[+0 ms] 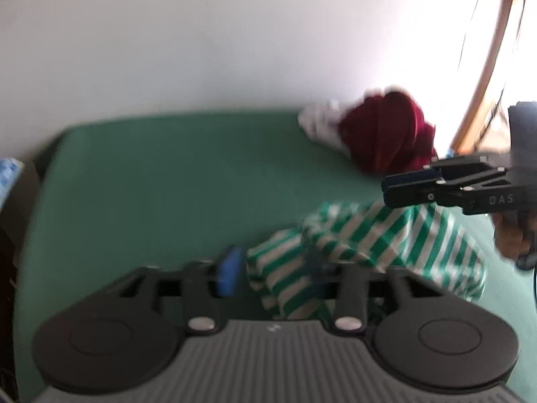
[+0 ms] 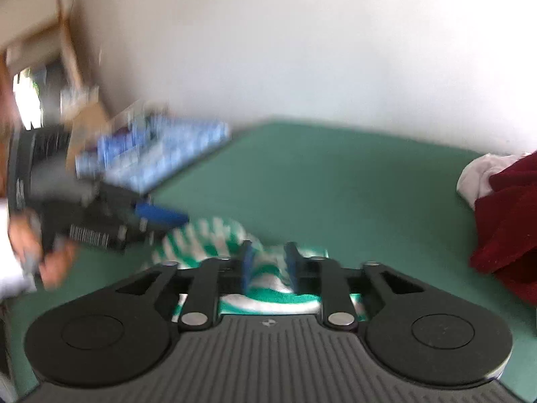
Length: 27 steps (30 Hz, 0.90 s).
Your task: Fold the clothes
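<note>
Striped shirt (image 1: 362, 245) lies bunched low centre on the green counter (image 1: 161, 181), long axis running left-right. Our left hand-held gripper (image 1: 278, 273) stands apart, cloth between its pads unpinched. Right hand-held gripper (image 2: 268, 265) sits nearer, half apart astride a fold; grip unclear through blur.

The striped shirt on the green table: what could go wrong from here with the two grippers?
1. The striped shirt lies bunched between the right gripper's fingers; whether they pinch it is unclear, so closing may catch several layers and make an uneven fold.
2. The left gripper stands open at the shirt's edge, so the cloth may slip from that side.
3. The red garment lies close by and could get dragged along.
</note>
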Each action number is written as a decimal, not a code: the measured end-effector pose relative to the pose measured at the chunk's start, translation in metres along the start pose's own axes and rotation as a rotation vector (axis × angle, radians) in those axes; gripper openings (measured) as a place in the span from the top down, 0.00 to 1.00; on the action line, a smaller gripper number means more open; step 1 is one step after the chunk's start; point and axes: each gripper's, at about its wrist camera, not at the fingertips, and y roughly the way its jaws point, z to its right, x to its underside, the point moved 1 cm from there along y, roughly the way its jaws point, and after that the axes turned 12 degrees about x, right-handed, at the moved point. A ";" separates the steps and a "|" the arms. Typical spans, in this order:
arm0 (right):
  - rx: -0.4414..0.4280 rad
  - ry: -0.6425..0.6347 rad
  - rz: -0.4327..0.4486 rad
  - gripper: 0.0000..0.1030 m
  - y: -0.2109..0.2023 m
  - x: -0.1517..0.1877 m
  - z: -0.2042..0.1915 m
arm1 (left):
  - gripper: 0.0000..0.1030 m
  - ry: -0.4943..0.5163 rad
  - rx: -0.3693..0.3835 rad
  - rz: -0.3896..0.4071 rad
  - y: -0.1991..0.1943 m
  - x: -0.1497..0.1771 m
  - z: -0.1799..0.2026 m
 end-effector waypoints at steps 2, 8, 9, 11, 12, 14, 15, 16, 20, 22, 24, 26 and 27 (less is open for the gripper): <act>-0.009 0.033 0.022 0.70 0.000 -0.004 -0.007 | 0.35 -0.028 -0.005 0.048 -0.008 -0.001 0.002; -0.036 -0.067 -0.098 0.71 0.055 -0.010 -0.048 | 0.27 -0.078 -0.028 0.066 -0.013 0.014 0.007; -0.041 -0.079 -0.119 0.75 0.066 -0.011 -0.054 | 0.26 -0.078 -0.036 0.062 -0.014 0.017 0.008; -0.052 -0.099 -0.144 0.97 0.086 -0.011 -0.065 | 0.24 -0.077 -0.051 0.055 -0.016 0.024 0.010; -0.077 -0.105 -0.124 1.00 0.086 -0.010 -0.070 | 0.21 -0.077 -0.059 0.052 -0.017 0.028 0.011; -0.109 -0.131 -0.129 0.98 0.089 -0.007 -0.081 | 0.20 -0.081 -0.095 0.049 -0.018 0.034 0.011; -0.110 -0.154 -0.160 0.98 0.094 -0.005 -0.087 | 0.16 -0.086 -0.098 0.044 -0.019 0.036 0.010; -0.111 -0.176 -0.191 0.99 0.099 -0.003 -0.094 | 0.15 -0.095 -0.094 0.045 -0.020 0.037 0.009; -0.053 -0.004 -0.021 0.88 0.057 -0.015 -0.068 | 0.13 -0.073 -0.100 0.095 -0.024 0.029 0.012; 0.079 0.088 0.075 0.70 0.028 -0.014 -0.046 | 0.11 -0.077 -0.050 0.117 -0.017 0.021 0.019; 0.215 0.127 0.104 0.71 0.004 -0.003 -0.029 | 0.11 -0.066 0.033 0.148 -0.008 0.014 0.033; 0.306 0.138 0.098 0.71 -0.002 0.013 -0.023 | 0.09 -0.042 0.112 0.164 0.008 0.008 0.049; 0.339 0.156 0.065 0.71 0.003 0.020 -0.021 | 0.04 -0.032 0.138 0.156 0.020 0.006 0.055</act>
